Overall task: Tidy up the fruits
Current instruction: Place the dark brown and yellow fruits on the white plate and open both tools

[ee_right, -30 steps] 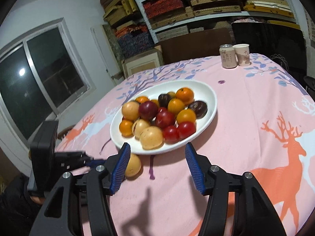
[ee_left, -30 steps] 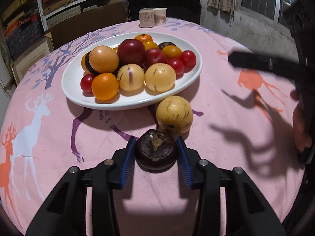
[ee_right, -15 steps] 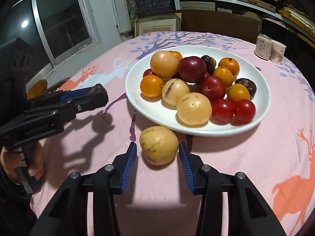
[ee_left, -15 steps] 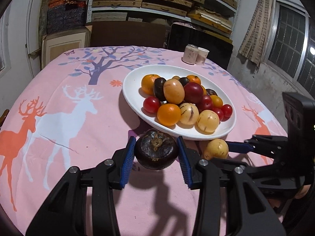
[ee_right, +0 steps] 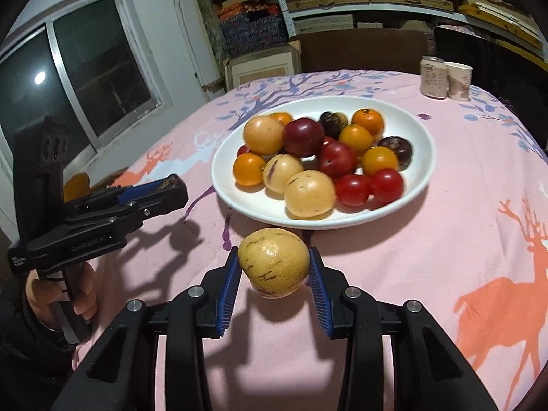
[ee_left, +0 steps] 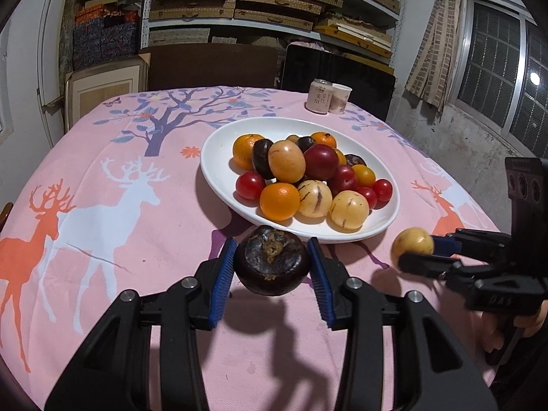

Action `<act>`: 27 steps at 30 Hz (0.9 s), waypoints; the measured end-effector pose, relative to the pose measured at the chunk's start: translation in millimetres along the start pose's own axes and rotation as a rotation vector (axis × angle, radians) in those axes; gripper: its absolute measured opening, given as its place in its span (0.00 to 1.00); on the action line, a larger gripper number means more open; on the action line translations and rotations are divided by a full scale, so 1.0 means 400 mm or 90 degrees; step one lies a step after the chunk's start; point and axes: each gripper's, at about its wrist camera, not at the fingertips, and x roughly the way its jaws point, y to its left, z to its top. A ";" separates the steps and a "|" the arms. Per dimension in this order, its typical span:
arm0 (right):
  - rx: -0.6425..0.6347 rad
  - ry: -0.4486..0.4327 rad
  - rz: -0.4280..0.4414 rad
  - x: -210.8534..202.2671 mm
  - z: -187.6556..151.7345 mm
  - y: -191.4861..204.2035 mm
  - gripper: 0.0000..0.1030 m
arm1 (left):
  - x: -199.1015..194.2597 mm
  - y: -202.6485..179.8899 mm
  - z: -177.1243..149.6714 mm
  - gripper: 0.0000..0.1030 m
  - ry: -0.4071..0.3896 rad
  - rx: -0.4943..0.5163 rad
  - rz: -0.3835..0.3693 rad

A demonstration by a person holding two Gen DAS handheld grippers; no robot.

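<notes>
Left hand-held gripper (ee_left: 272, 270), black w/ blue ribbed pads, pinches a dark purple-brown round mangosteen (ee_left: 272, 260) between both pads, fruit raised just above the tabletop (ee_left: 102, 239), which wears a pink cloth printed w/ deer & trees; shadow sits beneath it. Right hand-held gripper (ee_right: 274, 274) has just been closing & its blue pads now press on a pale yellow round melon w/ thin purple streaks (ee_right: 273, 262), held clear of the cloth just in front of the wide white oval plate (ee_right: 424, 157). From the left wrist view the same yellow fruit (ee_left: 412, 244) shows at the right gripper's tip, right of the plate rim (ee_left: 209, 171). Plate carries a heap of fruit: oranges, red plums, small red tomatoes, more streaked yellow melons, dark mangosteens. A pinkish drink can (ee_left: 320, 96) & a paper cup (ee_left: 339, 98) stand side by side at the far edge of the tabletop. A person's hand (ee_right: 58, 294) grips the left tool's handle at lower left of the right wrist view
</notes>
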 end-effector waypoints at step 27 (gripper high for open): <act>0.085 -0.140 -0.040 0.087 0.267 -0.160 0.51 | 0.260 -0.037 0.339 0.78 0.009 -0.042 0.014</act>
